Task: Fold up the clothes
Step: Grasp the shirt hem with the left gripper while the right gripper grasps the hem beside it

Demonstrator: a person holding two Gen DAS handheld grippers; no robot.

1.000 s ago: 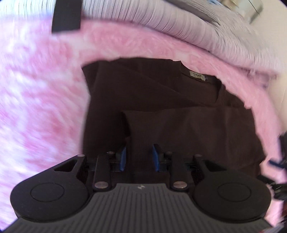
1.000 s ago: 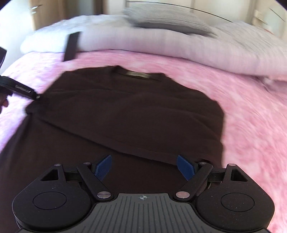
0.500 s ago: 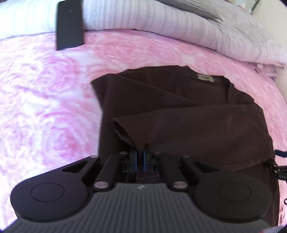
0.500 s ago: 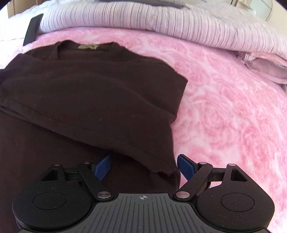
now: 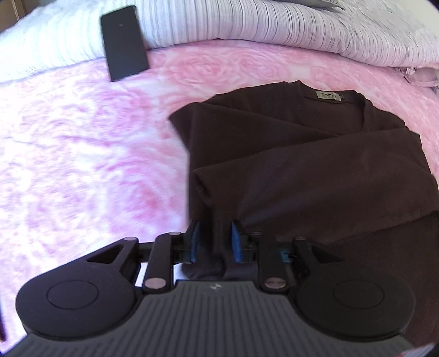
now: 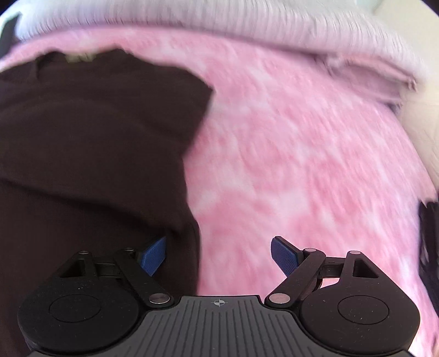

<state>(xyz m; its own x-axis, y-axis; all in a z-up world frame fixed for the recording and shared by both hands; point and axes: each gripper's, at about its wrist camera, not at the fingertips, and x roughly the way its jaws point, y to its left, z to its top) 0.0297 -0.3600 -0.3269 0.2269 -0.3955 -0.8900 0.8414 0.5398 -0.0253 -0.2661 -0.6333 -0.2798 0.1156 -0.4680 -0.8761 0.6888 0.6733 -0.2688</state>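
Jaws of the left gripper (image 5: 214, 241) are opening around a ridge of the brown shirt (image 5: 315, 175); right gripper (image 6: 218, 255) gapes empty over its edge at 9 o'clock. Shirt lies half-folded on the pink bed (image 5: 82, 153); release gently, lift straight

Both wrist cams look steeply down along their fingers, close over the bed (image 5: 82, 153). Left cam sits over the shirt's (image 5: 315, 164) left edge, right cam over its right edge. Shared: shirt, neck label (image 5: 328, 96), striped bedding (image 5: 247, 24) beyond.
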